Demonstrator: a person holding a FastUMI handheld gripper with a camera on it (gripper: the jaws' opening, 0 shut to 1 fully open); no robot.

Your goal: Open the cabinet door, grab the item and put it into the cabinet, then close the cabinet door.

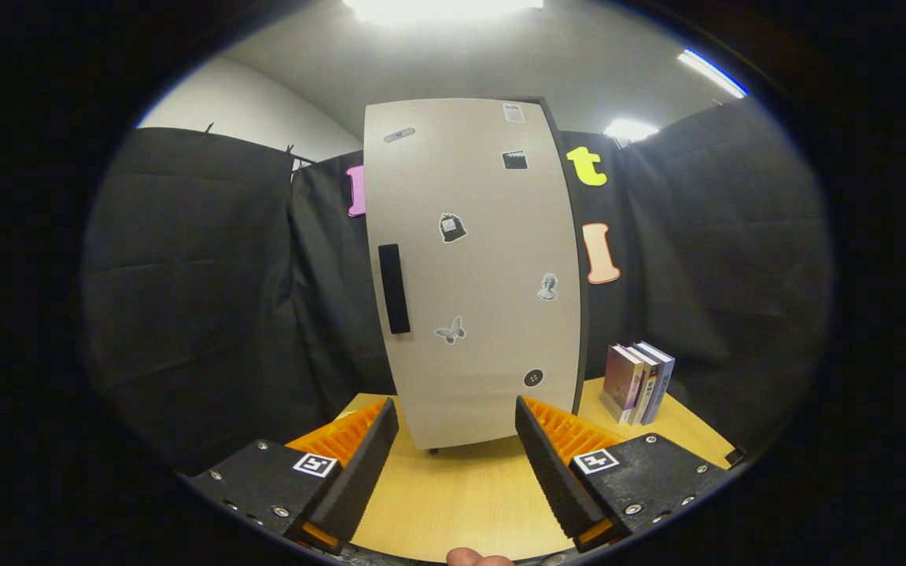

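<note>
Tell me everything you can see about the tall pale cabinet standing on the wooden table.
The tall pale grey cabinet stands upright on the light wooden table, beyond the open orange-and-black gripper, whose fingers touch nothing. Its door is shut, smooth and matte, with a dark edge down one side. A black vertical bar handle sits near the other edge. Small stickers dot the front. A few upright books stand beside it.

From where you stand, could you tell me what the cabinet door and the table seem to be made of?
Cabinet door: probably matte beige laminate; flat, no grain, black handle. Table: light wood or wood-look laminate, faint grain. Gripper open before it.
</note>
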